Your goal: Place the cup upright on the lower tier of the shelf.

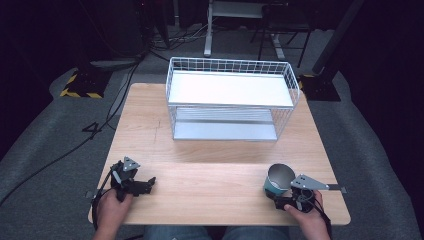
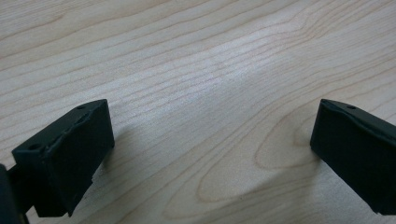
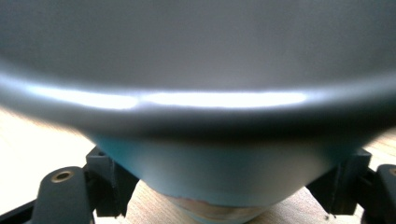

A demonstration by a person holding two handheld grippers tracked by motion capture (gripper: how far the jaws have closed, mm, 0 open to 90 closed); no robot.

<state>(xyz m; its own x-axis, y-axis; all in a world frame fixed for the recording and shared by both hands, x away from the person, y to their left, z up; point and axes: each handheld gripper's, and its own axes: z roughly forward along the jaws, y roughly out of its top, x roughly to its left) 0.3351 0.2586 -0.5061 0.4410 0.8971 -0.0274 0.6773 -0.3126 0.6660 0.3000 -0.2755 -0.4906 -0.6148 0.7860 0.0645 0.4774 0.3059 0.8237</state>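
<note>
A teal cup with a grey inside and a flared rim (image 1: 278, 181) stands near the front right corner of the light wooden table (image 1: 215, 150). The right gripper (image 1: 285, 199) is clamped on its lower part; the cup's base is cut off in the right gripper view, and no writing is legible. The left gripper (image 1: 145, 185), near the front left corner, has its jaws wide apart over bare wood. A white wire two-tier rack (image 1: 231, 99) sits along the far edge.
</note>
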